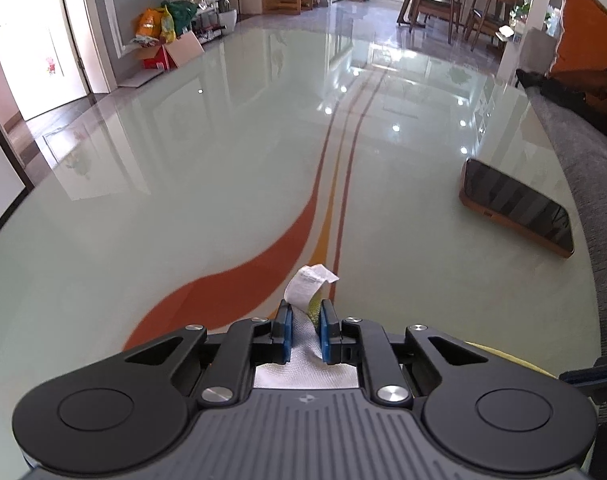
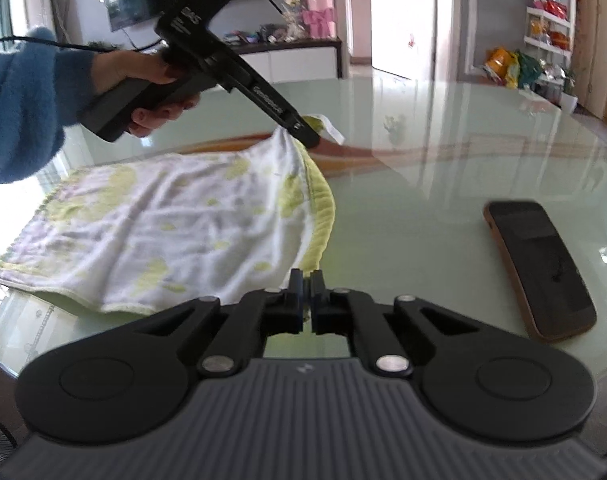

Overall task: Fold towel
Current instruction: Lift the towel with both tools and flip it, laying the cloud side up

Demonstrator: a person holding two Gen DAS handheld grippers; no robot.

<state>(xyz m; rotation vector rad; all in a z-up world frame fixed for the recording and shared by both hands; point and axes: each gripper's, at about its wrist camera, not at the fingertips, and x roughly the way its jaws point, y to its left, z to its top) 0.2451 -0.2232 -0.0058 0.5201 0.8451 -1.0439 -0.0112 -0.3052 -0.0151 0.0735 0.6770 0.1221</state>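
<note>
White care tag (image 1: 310, 280) print unreadable — towel (image 2: 175, 224) corners pinched by left hand-held gripper (image 1: 306, 318), right hand-held gripper (image 2: 306, 280).

Table (image 1: 143, 208): glossy pale glass top, mirror-smooth, with orange and yellow bands under the surface. Towel (image 2: 175, 232), lying on the table: soft woven cloth, white with yellow-green blotches and a fuzzy yellow-green hem, its white label (image 1: 309, 280) looking like thin fabric or paper; phone (image 2: 539, 268), beside the towel on the table: shiny dark screen in a matt brown case. Left gripper (image 1: 306, 330) and right gripper (image 2: 306, 300), above the table: matt black plastic with bright metal rivets, the former with blue rubbery pads (image 1: 288, 334); sleeve (image 2: 19, 104): fuzzy blue fleece.
</note>
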